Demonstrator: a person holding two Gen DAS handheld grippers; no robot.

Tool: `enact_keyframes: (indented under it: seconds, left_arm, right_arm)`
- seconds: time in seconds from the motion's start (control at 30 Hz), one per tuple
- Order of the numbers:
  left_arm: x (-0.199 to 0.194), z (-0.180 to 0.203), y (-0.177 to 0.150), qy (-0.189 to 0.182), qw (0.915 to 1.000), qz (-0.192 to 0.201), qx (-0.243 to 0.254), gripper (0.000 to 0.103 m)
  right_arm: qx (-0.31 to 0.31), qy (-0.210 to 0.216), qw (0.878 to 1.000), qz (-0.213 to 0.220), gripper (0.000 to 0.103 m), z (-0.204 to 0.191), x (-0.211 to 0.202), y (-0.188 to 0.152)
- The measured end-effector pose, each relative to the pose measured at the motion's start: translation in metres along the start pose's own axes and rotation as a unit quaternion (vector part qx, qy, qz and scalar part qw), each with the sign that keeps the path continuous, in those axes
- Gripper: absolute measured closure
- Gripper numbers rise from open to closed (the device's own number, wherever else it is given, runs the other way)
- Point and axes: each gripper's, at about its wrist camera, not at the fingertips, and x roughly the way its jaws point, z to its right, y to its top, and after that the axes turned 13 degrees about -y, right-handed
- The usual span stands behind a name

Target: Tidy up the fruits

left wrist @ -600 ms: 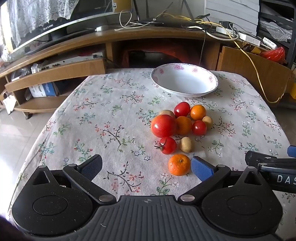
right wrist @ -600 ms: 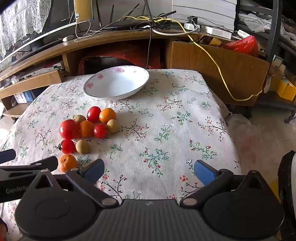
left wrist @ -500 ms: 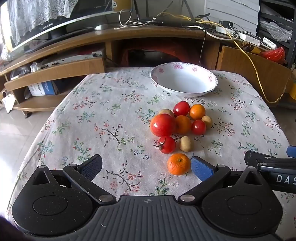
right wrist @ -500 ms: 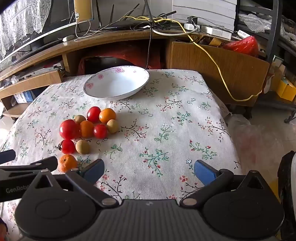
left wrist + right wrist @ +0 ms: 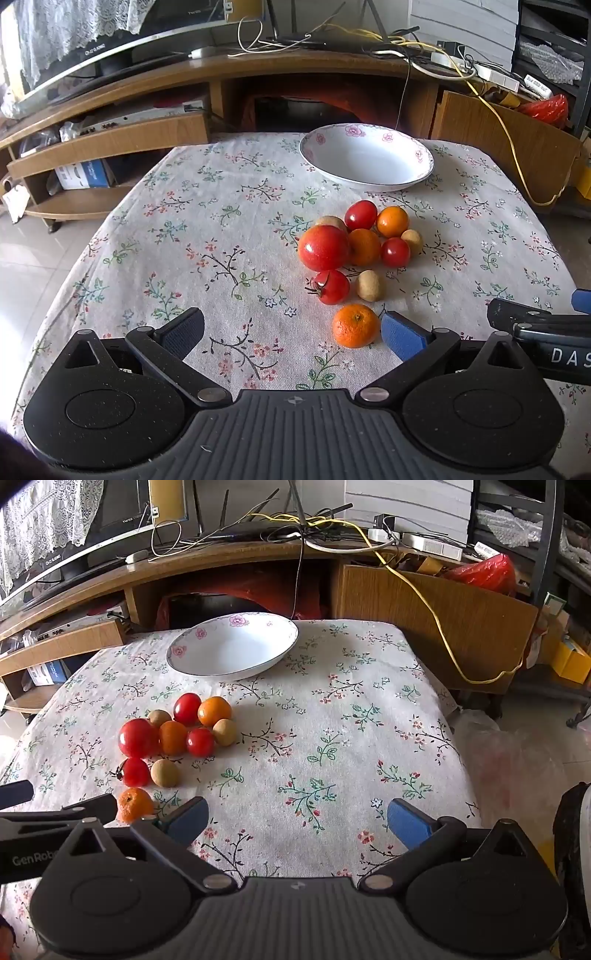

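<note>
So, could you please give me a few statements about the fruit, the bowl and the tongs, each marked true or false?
1. The white bowl holds no fruit. True.
2. The left tongs are shut on a tomato. False: they are open, with only tablecloth between their fingers.
3. The big tomato touches an orange fruit. True.
4. The nearest orange lies inside the bowl. False: it lies on the cloth, beside the left tongs' blue pad.
5. The right tongs are open and hold nothing. True.
</note>
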Motion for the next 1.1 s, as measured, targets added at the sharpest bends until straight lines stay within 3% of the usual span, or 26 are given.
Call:
enact_keyframes:
  seconds: [1.1]
  left_arm:
    - [0.0000,-0.0011,-0.0016,-0.001,1.0000,-0.002,-0.003,0.001]
  right_arm:
    - [-0.001,0.002,1.000,-0.002,0.001,-0.0001,0.0007,0.0007]
